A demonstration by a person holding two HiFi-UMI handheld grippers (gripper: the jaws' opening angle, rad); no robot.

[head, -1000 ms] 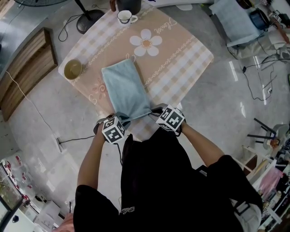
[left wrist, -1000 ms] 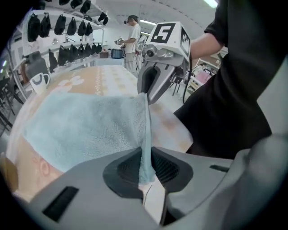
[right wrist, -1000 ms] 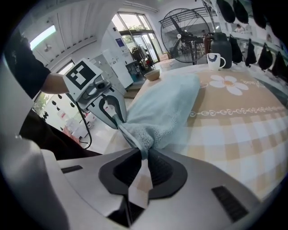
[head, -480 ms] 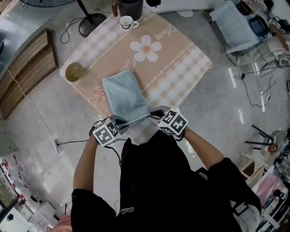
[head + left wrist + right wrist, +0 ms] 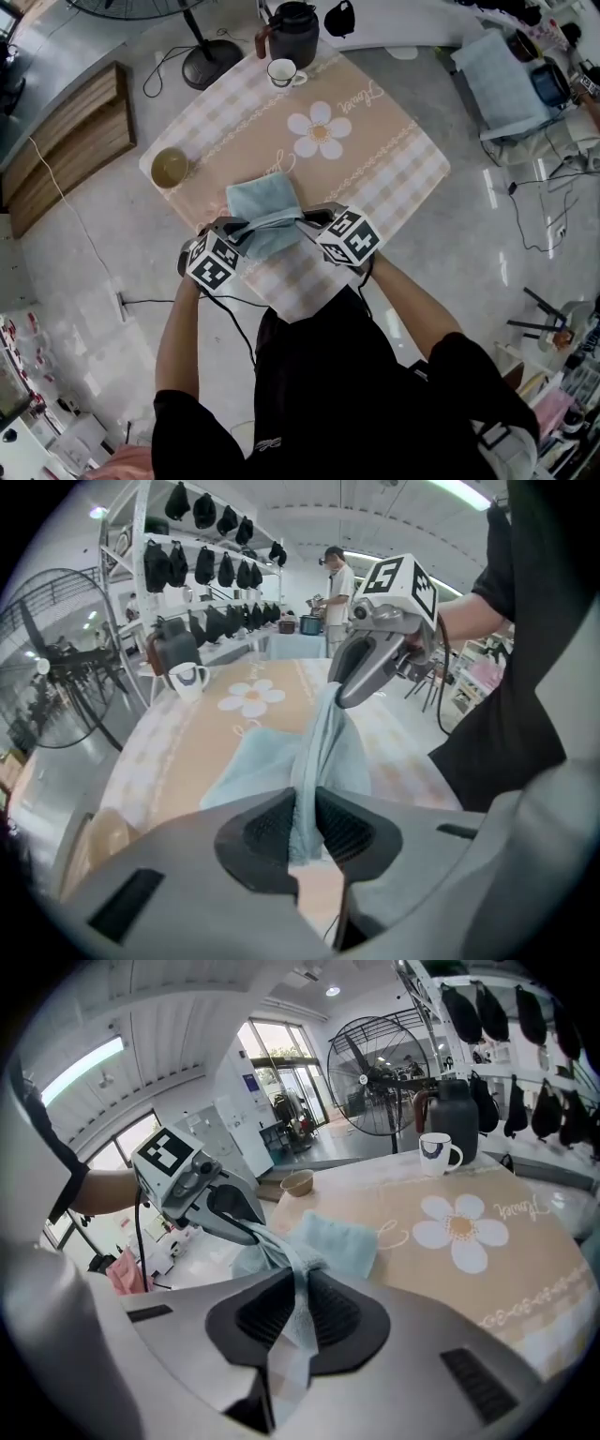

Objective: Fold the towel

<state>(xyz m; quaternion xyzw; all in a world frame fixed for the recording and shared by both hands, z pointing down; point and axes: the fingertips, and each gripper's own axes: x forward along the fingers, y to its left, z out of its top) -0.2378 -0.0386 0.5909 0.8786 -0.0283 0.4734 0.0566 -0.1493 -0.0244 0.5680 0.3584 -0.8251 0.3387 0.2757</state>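
Observation:
A light blue towel (image 5: 265,208) lies on the checked table (image 5: 394,159), its near end lifted and carried over the rest. My left gripper (image 5: 232,228) is shut on the near left corner; in the left gripper view the towel (image 5: 309,761) runs up between the jaws of my left gripper (image 5: 307,822). Shut on the near right corner is my right gripper (image 5: 314,221), and the right gripper view shows the cloth (image 5: 323,1241) pinched in my right gripper (image 5: 300,1312). The two grippers hold the lifted edge taut between them above the table.
On the table stand a dark kettle (image 5: 293,33) and a white cup (image 5: 281,72) at the far edge, and a brown bowl (image 5: 170,167) at the left corner. A fan base (image 5: 211,61) and wooden boards (image 5: 70,131) are on the floor at left.
Both grippers have lifted the towel's near edge and carried it away from me over the towel. The flat visible part of the towel is now much shorter.

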